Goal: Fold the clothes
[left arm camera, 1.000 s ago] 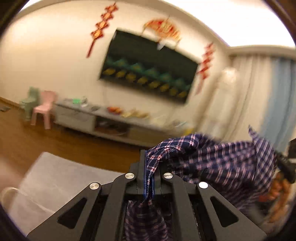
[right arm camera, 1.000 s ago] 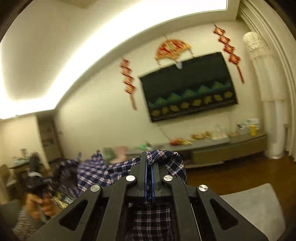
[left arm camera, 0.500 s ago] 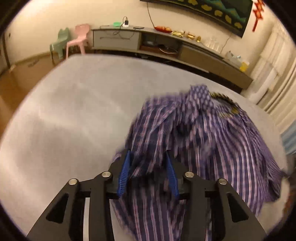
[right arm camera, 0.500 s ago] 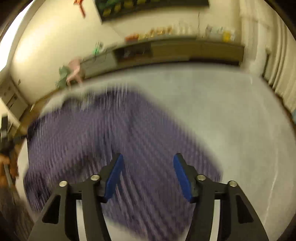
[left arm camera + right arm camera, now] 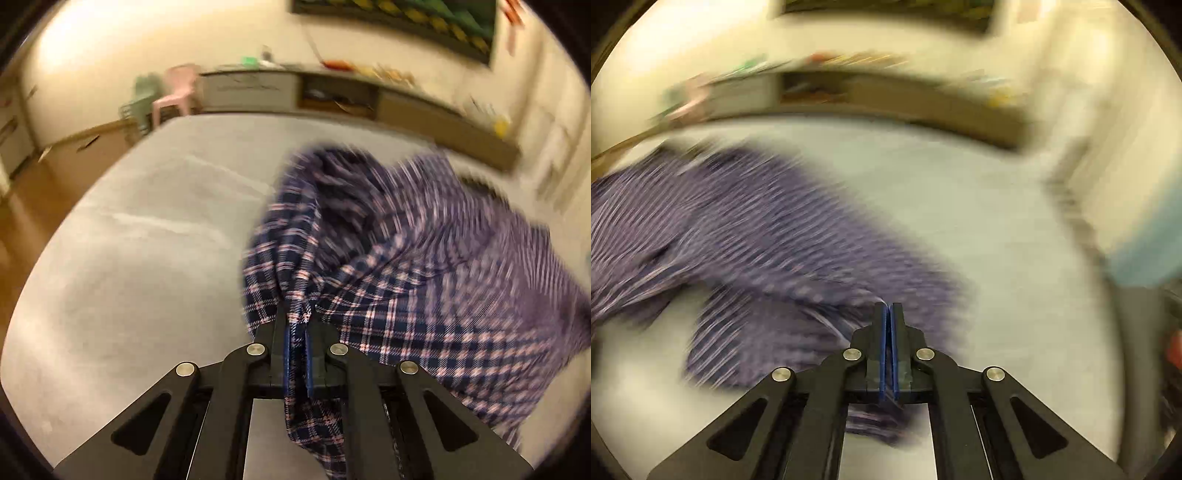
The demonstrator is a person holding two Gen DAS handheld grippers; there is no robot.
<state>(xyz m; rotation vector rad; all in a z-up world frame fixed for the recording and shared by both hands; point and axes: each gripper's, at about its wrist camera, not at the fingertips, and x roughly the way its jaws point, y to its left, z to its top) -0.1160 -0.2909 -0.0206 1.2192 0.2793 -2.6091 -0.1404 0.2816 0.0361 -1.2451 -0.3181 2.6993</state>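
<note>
A navy plaid shirt with pink and white lines (image 5: pixel 406 258) lies bunched on the grey cloth-covered surface (image 5: pixel 147 258), right of centre in the left wrist view. My left gripper (image 5: pixel 297 317) is shut on a fold of its edge, and cloth runs down between the blue pads. In the right wrist view the shirt (image 5: pixel 757 229) is badly blurred and spreads to the left across the grey surface (image 5: pixel 997 221). My right gripper (image 5: pixel 888 310) is shut, with shirt cloth pinched at its tip and trailing below the fingers.
A low cabinet (image 5: pixel 332 96) runs along the far wall under a dark screen (image 5: pixel 406 14). A pink chair (image 5: pixel 177 92) and a green chair (image 5: pixel 142 99) stand at its left end. Wooden floor (image 5: pixel 55 170) borders the surface on the left. A pale blue curtain (image 5: pixel 1145 240) hangs at the right.
One second ago both grippers held the shirt up in the air. Half a second ago both stood open above the dropped shirt. Now both have shut on it again, low over the surface.
</note>
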